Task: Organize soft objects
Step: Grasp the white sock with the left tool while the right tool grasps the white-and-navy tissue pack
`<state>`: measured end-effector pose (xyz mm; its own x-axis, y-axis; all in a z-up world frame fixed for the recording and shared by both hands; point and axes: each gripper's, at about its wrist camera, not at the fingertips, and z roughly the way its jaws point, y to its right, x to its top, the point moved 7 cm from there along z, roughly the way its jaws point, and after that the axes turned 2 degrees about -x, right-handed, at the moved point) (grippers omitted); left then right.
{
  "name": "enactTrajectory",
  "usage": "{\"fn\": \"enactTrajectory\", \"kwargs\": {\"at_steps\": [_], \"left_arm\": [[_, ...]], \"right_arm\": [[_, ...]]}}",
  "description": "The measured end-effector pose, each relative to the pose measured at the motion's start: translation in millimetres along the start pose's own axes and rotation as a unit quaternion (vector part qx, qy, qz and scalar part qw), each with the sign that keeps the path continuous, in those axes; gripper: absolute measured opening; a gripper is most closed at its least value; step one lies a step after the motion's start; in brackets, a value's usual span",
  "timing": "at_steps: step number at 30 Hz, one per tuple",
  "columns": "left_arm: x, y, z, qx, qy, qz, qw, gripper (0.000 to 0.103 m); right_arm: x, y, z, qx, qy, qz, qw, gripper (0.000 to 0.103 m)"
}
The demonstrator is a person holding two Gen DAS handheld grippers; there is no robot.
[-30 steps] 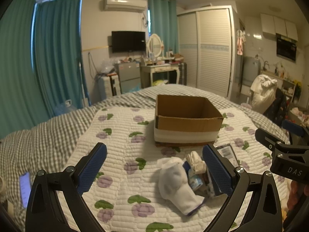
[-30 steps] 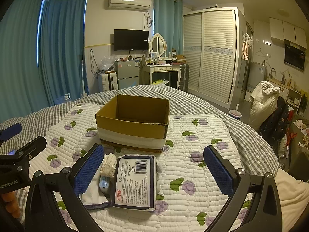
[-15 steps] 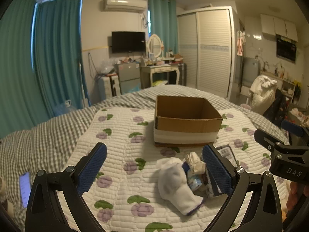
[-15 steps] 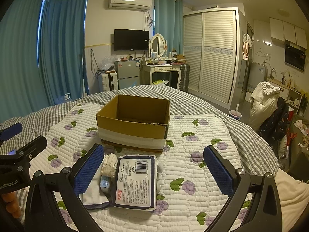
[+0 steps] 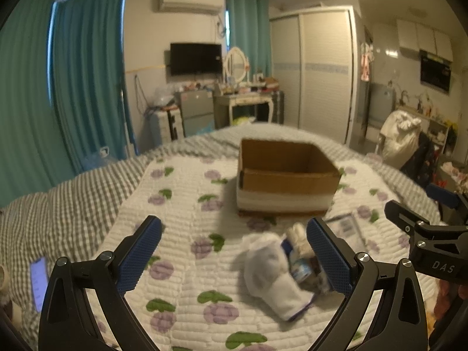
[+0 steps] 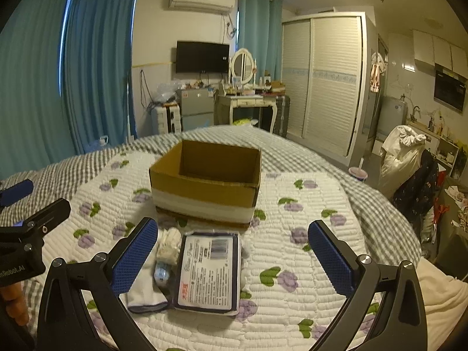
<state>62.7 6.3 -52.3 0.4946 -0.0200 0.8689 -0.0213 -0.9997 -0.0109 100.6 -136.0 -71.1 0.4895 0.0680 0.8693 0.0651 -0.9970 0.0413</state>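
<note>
A: Soft pile [image 6: 187,266] lies on quilt [image 6: 292,263], just before empty box [image 6: 206,181]. Left gripper [image 5: 234,259], right gripper [image 6: 232,259]: both spread, holding nothing.

B: Advice: straddle one item, pinch mid-body, lift clear of neighbours.

Your tongs carry blue dimpled pads [image 6: 133,259] on black arms. Ahead of them sits a brown cardboard box [image 6: 206,182] with a white band around its base. Between the right tongs' pads lies a white packet [image 6: 209,272] edged in dark blue. The quilt [image 6: 292,210] is white with purple flowers and green leaves; the bedspread [image 5: 52,210] is grey-and-white check.
</note>
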Motion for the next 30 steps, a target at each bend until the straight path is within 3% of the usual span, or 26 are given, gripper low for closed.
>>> {"fn": "enactTrajectory", "kwargs": {"at_steps": [6,15,18,22,30], "left_arm": [[-31,-1,30,0.001,-0.047,0.009,0.9988,0.102],[-55,-3,54,-0.002,-0.082,0.009,0.9966,0.102],[-59,-2,61,-0.005,-0.089,0.008,0.996,0.102],[-67,1,72,-0.014,-0.106,0.008,0.9942,0.1],[-77,23,92,-0.058,-0.13,0.006,0.9898,0.099]], "right_arm": [[-39,-15,44,0.008,-0.07,-0.018,0.997,0.103],[-83,-24,95,0.03,-0.147,-0.021,0.989,0.099],[-90,-25,104,0.041,-0.163,-0.017,0.986,0.09],[-87,-25,102,0.055,-0.156,-0.007,0.986,0.071],[-62,-4,83,0.057,-0.109,0.024,0.992,0.065]]}}
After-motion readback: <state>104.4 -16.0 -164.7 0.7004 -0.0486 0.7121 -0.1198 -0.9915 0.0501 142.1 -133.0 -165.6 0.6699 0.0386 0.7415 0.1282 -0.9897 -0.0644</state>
